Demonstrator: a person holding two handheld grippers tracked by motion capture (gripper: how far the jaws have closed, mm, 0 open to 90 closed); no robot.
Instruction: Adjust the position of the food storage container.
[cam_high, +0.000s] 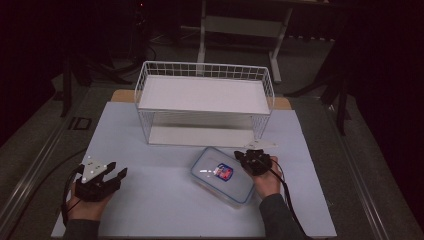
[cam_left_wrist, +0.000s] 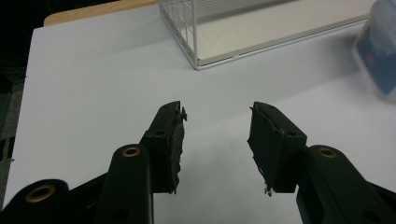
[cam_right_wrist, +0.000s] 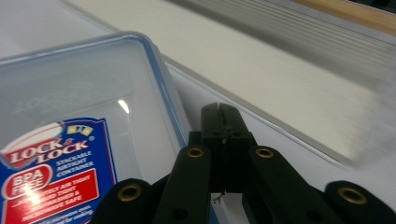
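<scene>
A: Where is the container (cam_high: 222, 176) sitting?

B: On the white surface (cam_high: 150, 210), right of the middle, just in front of the wire rack (cam_high: 204, 102), near its right end. It lies flat with its lid up, the blue label showing, and it is turned at a slant: the long axis runs from far-left to near-right.

A: And the right tool (cam_high: 248, 156)?

B: It is at the container's far-right corner, just beside the rim. In the right gripper view the two jaws are pressed flat together with nothing between them, and the blue-edged lid (cam_right_wrist: 93, 93) lies directly to their left. I cannot tell whether the tips actually touch the rim.

A: So the container lies to the left of that tool and a little nearer the person?

B: Yes. With the jaws shut like that, I'd judge the tool is better placed to nudge or push the corner than to grasp it; any push there would tend to swing the long axis round.

A: What about the left tool (cam_high: 116, 173)?

B: Well apart, over bare surface at the near left. Its jaws stand apart and hold nothing. The container is off to its right, so the right hand (cam_high: 266, 180) is clearly the nearer one.
</scene>
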